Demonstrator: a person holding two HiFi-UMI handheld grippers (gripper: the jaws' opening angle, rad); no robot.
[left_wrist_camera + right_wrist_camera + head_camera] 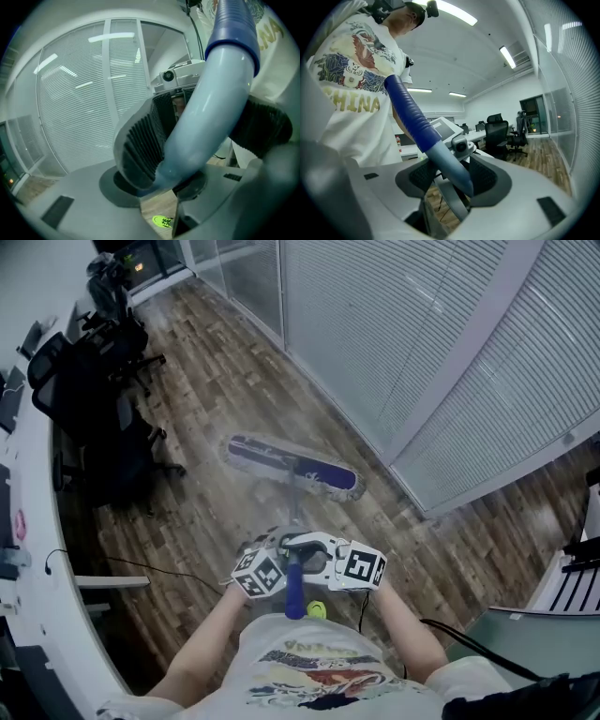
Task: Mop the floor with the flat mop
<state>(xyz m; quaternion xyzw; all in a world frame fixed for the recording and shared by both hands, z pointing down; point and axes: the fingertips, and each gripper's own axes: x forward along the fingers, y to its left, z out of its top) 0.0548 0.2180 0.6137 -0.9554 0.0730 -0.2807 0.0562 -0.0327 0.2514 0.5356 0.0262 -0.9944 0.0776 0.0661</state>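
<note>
The flat mop's purple and white head (292,466) lies on the wooden floor ahead of me, close to the blind-covered glass wall. Its pale shaft runs back to my hands, and the dark blue grip (294,597) ends at my chest. My left gripper (284,561) and right gripper (321,562) meet on the shaft from either side. In the left gripper view the pale handle (201,117) sits between the ribbed pads (140,145) of the left gripper (199,140), pressed against them. The right gripper (455,177) is shut on the handle (447,164) just below the blue grip (410,110).
Black office chairs (98,390) stand at the far left beside a long white desk (33,549). A glass wall with blinds (422,343) runs along the right. A thin cable (159,568) crosses the floor. White furniture (572,582) stands at the right edge. My neon green shoe (317,609) is below the grippers.
</note>
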